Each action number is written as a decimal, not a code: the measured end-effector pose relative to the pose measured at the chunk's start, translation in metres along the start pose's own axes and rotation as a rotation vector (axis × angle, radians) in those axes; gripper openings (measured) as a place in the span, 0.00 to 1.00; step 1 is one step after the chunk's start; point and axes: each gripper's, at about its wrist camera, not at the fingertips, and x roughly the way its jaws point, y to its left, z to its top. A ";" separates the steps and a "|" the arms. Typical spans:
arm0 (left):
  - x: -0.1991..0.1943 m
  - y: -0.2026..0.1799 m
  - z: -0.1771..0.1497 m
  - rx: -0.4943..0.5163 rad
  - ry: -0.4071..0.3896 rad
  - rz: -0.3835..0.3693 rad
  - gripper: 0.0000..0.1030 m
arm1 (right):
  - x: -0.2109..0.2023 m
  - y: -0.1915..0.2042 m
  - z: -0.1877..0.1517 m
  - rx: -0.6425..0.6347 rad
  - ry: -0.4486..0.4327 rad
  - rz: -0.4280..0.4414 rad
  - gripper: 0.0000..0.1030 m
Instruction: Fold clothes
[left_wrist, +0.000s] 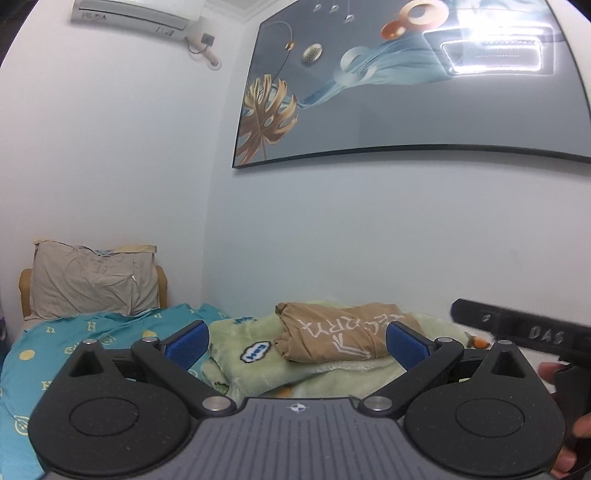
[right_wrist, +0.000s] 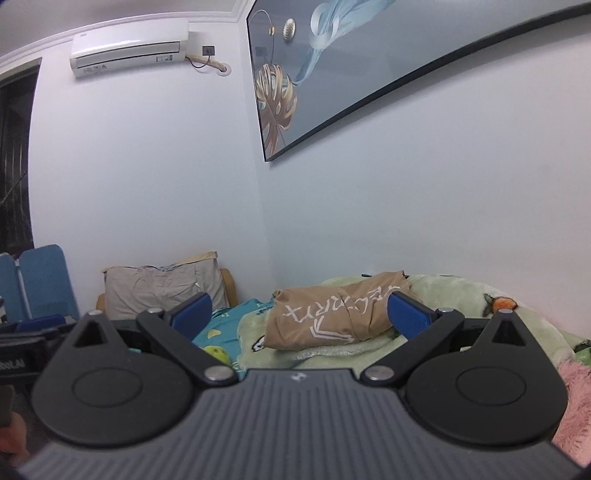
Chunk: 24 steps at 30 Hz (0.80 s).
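Both tongs are held with their blue pads spread wide apart and nothing clamped between them. From the left wrist view, the left tongs (left_wrist: 297, 341) are seen raised above the bed, aimed toward a folded tan garment (left_wrist: 343, 330) with white lettering. That garment is laid on a pale green fleece blanket (left_wrist: 258, 365), near the wall. A teal patterned sheet (left_wrist: 92, 332) is spread to the left of the blanket, and a grey pillow (left_wrist: 92, 280) is propped against the headboard behind it. A large framed picture (left_wrist: 406, 92) is hung on the wall above, and an air conditioner (left_wrist: 136, 16) is mounted high in the corner. Part of the other gripper's black body is seen at the right edge

From the right wrist view, the right tongs (right_wrist: 299, 314) are likewise pointed at the tan garment (right_wrist: 332, 314), which is framed between the pads but not touched. A pink fluffy fabric (right_wrist: 576, 398) is seen at the right edge, beside the green blanket (right_wrist: 461, 295)
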 end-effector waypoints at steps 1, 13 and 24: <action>-0.003 0.000 -0.004 0.003 -0.004 -0.002 1.00 | -0.002 0.002 -0.005 -0.008 -0.010 -0.007 1.00; -0.021 0.018 -0.058 -0.003 0.003 0.023 1.00 | -0.017 0.022 -0.043 -0.039 -0.045 -0.061 1.00; -0.032 0.028 -0.057 -0.005 -0.006 0.054 1.00 | -0.022 0.037 -0.058 -0.087 -0.030 -0.071 1.00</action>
